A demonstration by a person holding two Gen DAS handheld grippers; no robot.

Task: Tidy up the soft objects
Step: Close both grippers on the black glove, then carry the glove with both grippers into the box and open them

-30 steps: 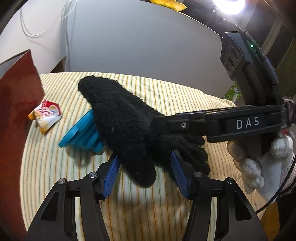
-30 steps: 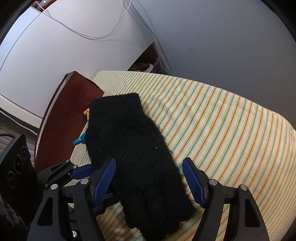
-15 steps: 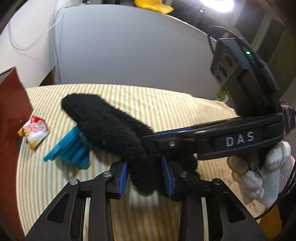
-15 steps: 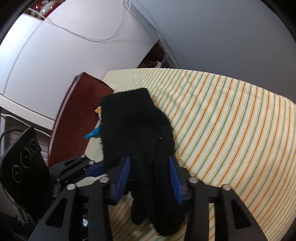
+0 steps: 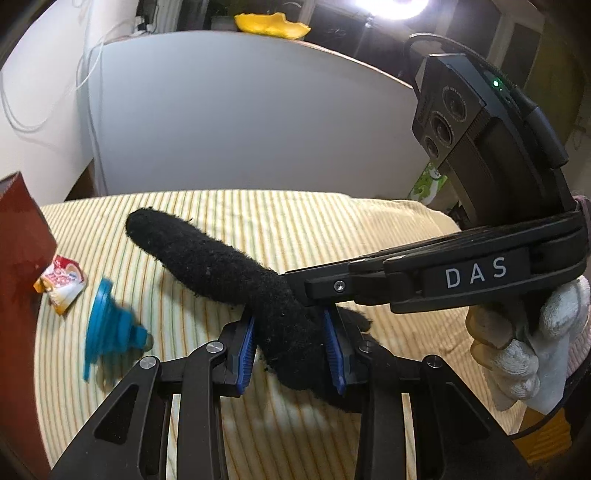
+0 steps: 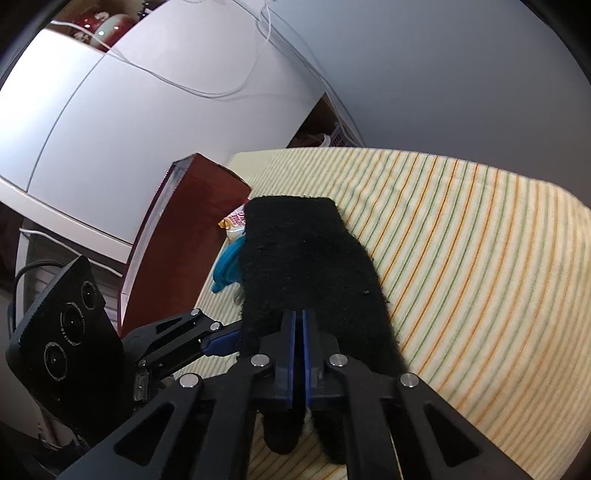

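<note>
Two hand-held grippers are working on one black fuzzy knitted glove [image 5: 236, 273], which is lying partly raised over the striped cloth. Seen from the left wrist, the left hand-held gripper [image 5: 291, 350] is clamping its blue pads on the bunched lower part of the glove, and the right hand-held gripper [image 5: 314, 291] is reaching in from the right side, carried by a hand in a white knitted glove [image 5: 517, 343]. That hand is showing in this view only. The right wrist view is showing the glove's flat cuff end pointing away, and the right hand-held gripper [image 6: 297, 354] with its jaws having just been closing, the blue pads now standing together with only a thin layer of the black knit pinched between them; glove fingers are hanging below. The left hand-held gripper [image 6: 221, 338] is entering there from the left, touching the glove's edge.

Counted: one black glove; one blue ribbed plastic piece [image 5: 107, 332], blurred, just beside the glove; one small red and white snack packet [image 5: 61, 286] near a dark red box [image 5: 18, 251].

Serving as the surface is a counter covered by a cream cloth with green and orange stripes [image 6: 480, 240]. Behind it a pale grey panel [image 5: 240, 129] is standing, white cables [image 6: 221, 88] are hanging on the wall, and a bright lamp [image 5: 391, 5] is shining overhead.
</note>
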